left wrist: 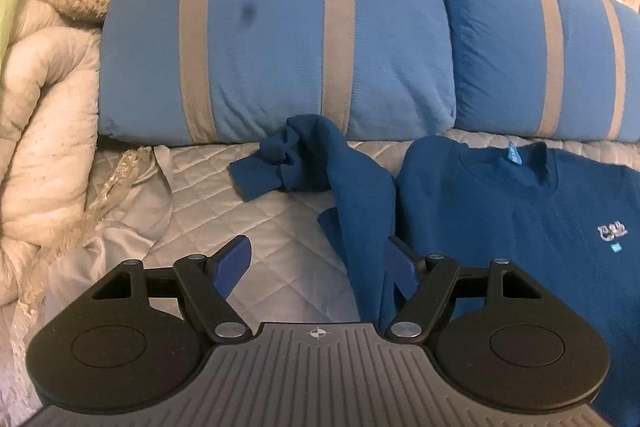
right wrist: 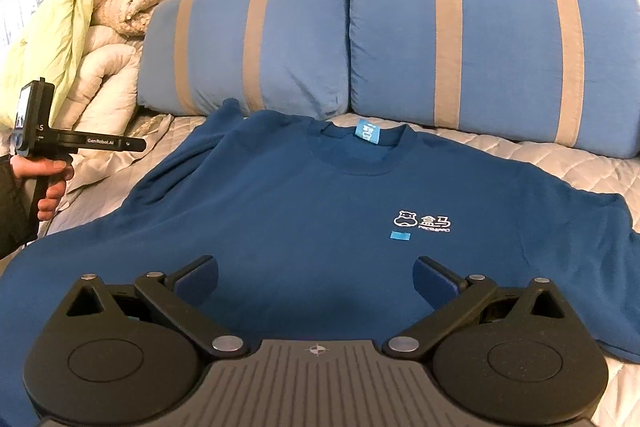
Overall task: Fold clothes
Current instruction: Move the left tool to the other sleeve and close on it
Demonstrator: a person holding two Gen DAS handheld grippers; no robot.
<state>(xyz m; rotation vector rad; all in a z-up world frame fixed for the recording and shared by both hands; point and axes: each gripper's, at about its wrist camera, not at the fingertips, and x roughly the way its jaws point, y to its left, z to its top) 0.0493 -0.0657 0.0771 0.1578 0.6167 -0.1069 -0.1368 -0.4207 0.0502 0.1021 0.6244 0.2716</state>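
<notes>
The blue shirt (right wrist: 304, 211) lies front-up on the quilted bed (left wrist: 200, 211) below two striped pillows (left wrist: 276, 47) — one sleeve (left wrist: 320, 163) bunched. The left gripper (left wrist: 320, 267) and right gripper (right wrist: 316, 279) hover with jaws spread, holding nothing — seemingly placed to pinch cloth.

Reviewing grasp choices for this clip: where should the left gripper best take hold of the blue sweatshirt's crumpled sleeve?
Probably at the cuff of the crumpled sleeve, coming from the left over bare quilt. That end lies flat and free, while the middle is bunched against the striped pillow. The left gripper is open.
</notes>
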